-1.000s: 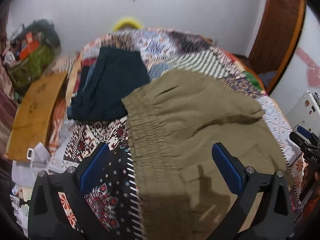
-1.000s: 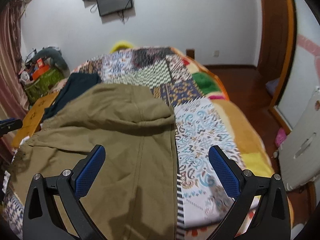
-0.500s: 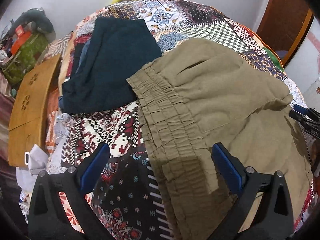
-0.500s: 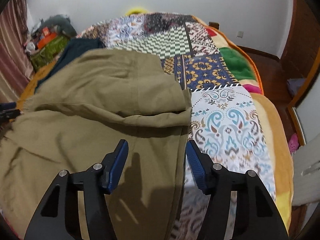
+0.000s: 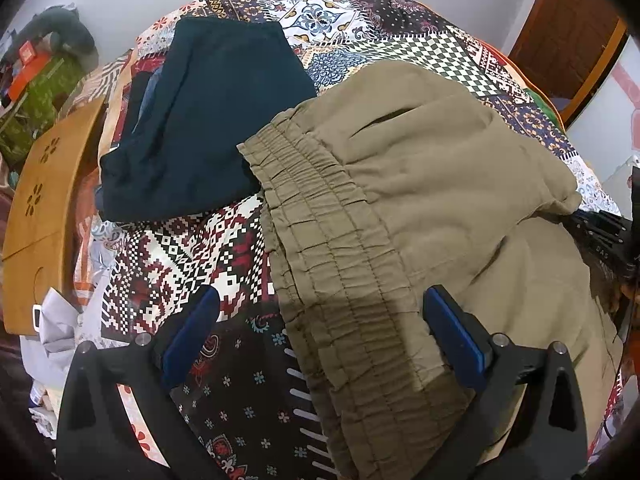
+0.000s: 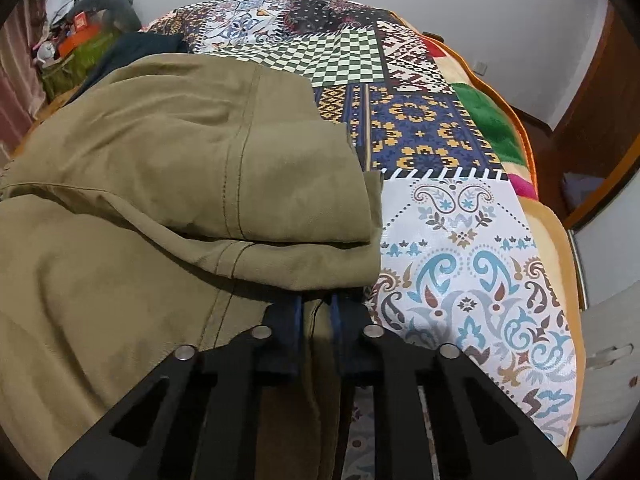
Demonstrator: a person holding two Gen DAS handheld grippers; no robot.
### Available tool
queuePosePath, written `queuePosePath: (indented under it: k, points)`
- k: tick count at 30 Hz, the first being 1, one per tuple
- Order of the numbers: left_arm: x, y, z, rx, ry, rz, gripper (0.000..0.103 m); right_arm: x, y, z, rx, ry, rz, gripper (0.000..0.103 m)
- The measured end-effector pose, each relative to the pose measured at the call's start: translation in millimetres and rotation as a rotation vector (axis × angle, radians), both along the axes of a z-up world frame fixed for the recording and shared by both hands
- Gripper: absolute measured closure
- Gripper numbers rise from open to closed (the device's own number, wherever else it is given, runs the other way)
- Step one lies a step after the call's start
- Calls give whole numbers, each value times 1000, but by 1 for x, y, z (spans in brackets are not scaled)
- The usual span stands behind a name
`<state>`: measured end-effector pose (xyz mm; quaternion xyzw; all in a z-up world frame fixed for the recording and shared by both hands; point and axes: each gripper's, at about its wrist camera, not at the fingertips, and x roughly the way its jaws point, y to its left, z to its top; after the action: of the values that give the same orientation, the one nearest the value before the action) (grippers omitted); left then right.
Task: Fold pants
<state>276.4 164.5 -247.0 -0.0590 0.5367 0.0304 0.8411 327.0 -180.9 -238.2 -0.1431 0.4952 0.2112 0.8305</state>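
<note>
Olive-brown pants (image 5: 420, 208) lie on a patchwork bedspread (image 5: 188, 248), elastic waistband (image 5: 320, 240) toward the left and a fold across the upper part. My left gripper (image 5: 320, 332) is open, its blue pads straddling the waistband just above it. In the right wrist view the pants (image 6: 160, 200) fill the left half. My right gripper (image 6: 316, 312) has closed on the lower layer of the pants at their right edge, under the folded flap (image 6: 304, 208); the fingertips are partly hidden by cloth. The right gripper also shows in the left wrist view (image 5: 600, 236).
A folded dark navy garment (image 5: 208, 120) lies on the bed left of the waistband. A wooden board (image 5: 44, 200) and clutter sit off the bed's left side. A wooden door (image 5: 568, 36) stands at the right. The bed's right edge (image 6: 560, 280) drops to the floor.
Both grippers have moved down and in toward the pants. The right gripper's jaws narrowed from wide open to closed on the fabric's right edge. The left gripper stayed open.
</note>
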Motion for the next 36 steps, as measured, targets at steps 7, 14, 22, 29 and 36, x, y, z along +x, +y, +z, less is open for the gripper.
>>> queuePosePath:
  k: [7, 14, 22, 29, 36]
  points:
    - [-8, -1, 5, 55, -41, -27, 0, -13, -3, 23, 30, -55, 6, 97]
    - [-10, -2, 5, 110, -56, -25, 0, -27, -16, 51, 125, -96, -26, 98]
    - [-18, 14, -3, 98, -64, 76, 0, -42, -16, 50, 132, -113, -20, 98]
    - [-21, 16, -4, 72, -69, 69, 0, -34, -11, 27, 109, -41, -44, 98]
    - [-25, 22, 6, 10, -62, 37, 1, -36, -10, 39, 106, -31, -25, 92]
